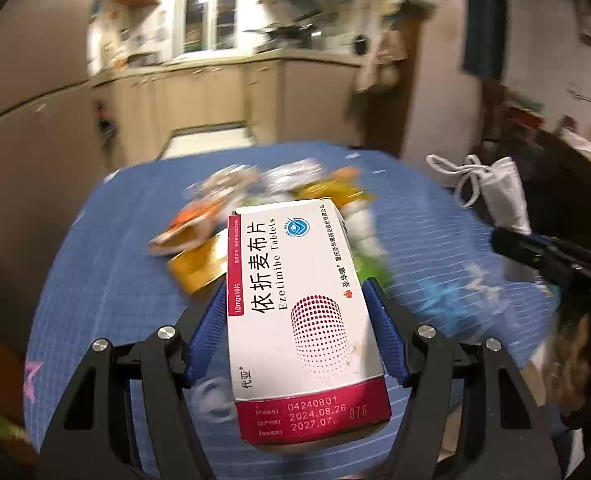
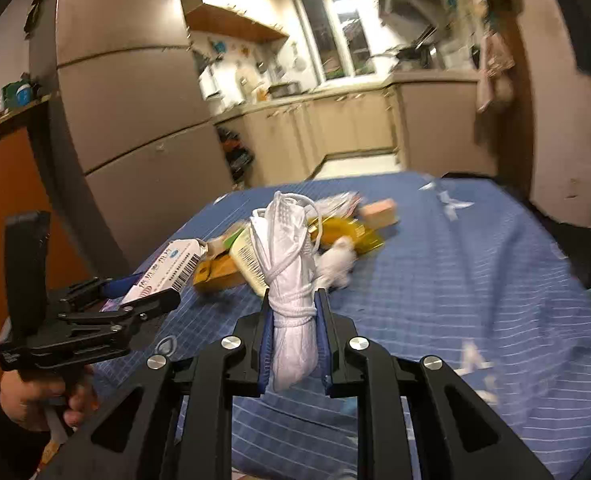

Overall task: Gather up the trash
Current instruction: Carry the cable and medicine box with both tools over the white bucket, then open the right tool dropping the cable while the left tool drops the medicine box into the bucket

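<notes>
Two grippers work over my blue checked tablecloth (image 2: 475,264), kitchen cabinets (image 2: 335,132) behind. Left gripper (image 1: 295,300) clamps the pill box (image 1: 299,320); right gripper (image 2: 294,300) pinches a folded mask (image 2: 291,280). Trash pile (image 1: 255,200) at frame centre.

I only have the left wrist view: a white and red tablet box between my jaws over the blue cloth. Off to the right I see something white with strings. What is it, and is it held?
Observer: It is a folded white face mask with its ear loops wound round it, and the right gripper is shut on it.
Operator: Is it off the table?
Observer: It looks so; the mask sticks up from the jaws, with the blue cloth behind and below it.
Operator: How does my box look from there?
Observer: The tablet box shows a barcoded side and pokes out of the left gripper, which a hand holds at the picture's left.
</notes>
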Demonstrator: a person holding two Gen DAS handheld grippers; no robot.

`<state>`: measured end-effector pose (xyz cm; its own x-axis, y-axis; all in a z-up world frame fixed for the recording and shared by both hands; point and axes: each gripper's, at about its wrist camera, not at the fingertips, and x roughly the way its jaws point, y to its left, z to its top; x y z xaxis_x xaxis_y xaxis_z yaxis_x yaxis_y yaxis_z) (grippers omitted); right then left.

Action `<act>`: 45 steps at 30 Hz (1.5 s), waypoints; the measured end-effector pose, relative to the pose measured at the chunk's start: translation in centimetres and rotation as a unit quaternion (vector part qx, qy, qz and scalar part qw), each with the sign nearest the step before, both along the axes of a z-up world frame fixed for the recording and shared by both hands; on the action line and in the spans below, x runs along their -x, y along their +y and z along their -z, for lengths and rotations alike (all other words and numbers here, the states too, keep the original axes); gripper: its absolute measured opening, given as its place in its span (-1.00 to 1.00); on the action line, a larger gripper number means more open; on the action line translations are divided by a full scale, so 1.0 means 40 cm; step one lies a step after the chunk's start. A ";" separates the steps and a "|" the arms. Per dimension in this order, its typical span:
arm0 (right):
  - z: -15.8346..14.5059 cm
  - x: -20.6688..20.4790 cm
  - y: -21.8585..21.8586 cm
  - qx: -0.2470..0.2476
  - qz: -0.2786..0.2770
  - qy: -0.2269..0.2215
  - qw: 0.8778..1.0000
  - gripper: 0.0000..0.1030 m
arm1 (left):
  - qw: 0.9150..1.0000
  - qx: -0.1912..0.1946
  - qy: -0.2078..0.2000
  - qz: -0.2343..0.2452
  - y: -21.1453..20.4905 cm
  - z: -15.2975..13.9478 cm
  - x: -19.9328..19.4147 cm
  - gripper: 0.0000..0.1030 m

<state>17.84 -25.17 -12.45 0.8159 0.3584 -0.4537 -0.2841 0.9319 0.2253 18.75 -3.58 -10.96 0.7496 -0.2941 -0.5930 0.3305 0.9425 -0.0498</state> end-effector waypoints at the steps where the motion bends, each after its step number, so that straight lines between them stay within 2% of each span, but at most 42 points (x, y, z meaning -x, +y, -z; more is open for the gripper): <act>1: -0.014 0.019 -0.032 0.002 0.017 -0.004 1.000 -0.61 | 1.000 0.000 -0.006 0.023 -0.041 -0.017 0.005 0.25; 4: -0.043 0.080 -0.134 0.009 0.072 -0.010 0.997 -0.61 | 0.996 0.007 -0.016 0.086 -0.155 -0.050 0.023 0.25; 6: -0.057 0.126 -0.217 0.015 0.116 -0.010 0.993 -0.61 | 0.991 0.016 -0.019 0.133 -0.238 -0.070 0.031 0.25; 9: -0.069 0.199 -0.340 0.023 0.175 -0.008 0.984 -0.61 | 0.980 0.020 -0.018 0.200 -0.373 -0.080 0.051 0.25; 12: -0.067 0.267 -0.454 0.028 0.229 0.001 0.973 -0.61 | 0.965 0.020 -0.006 0.263 -0.503 -0.066 0.080 0.25; 15: -0.038 0.329 -0.561 0.031 0.278 0.020 0.960 -0.61 | 0.948 0.015 0.008 0.318 -0.638 -0.039 0.109 0.25; 17: 0.007 0.364 -0.633 0.029 0.304 0.041 0.951 -0.61 | 0.934 0.013 0.030 0.356 -0.722 -0.013 0.133 0.25; 18: 0.030 0.382 -0.661 0.024 0.313 0.051 0.948 -0.61 | 0.929 0.008 0.036 0.368 -0.748 -0.005 0.141 0.25; 23: 0.176 0.448 -0.796 -0.003 0.356 0.113 0.928 -0.61 | 0.896 -0.044 0.071 0.436 -0.901 0.091 0.202 0.25; 25: 0.240 0.473 -0.812 -0.008 0.364 0.136 0.921 -0.61 | 0.878 -0.072 0.086 0.465 -0.951 0.142 0.222 0.25; 27: 0.304 0.481 -0.835 -0.016 0.371 0.158 0.915 -0.61 | 0.866 -0.093 0.098 0.482 -0.979 0.184 0.229 0.25; 31: 0.416 0.492 -0.844 -0.031 0.386 0.191 0.902 -0.61 | 0.847 -0.127 0.119 0.503 -1.034 0.263 0.235 0.25; 35: 0.551 0.513 -0.823 -0.047 0.397 0.224 0.889 -0.61 | 0.834 -0.157 0.140 0.510 -1.078 0.354 0.235 0.25; 39: 0.651 0.526 -0.832 -0.066 0.409 0.253 0.874 -0.61 | 0.821 -0.181 0.161 0.516 -1.094 0.434 0.250 0.25; 45: 0.731 0.531 -0.836 -0.078 0.412 0.278 0.864 -0.61 | 0.810 -0.203 0.182 0.519 -1.097 0.529 0.251 0.25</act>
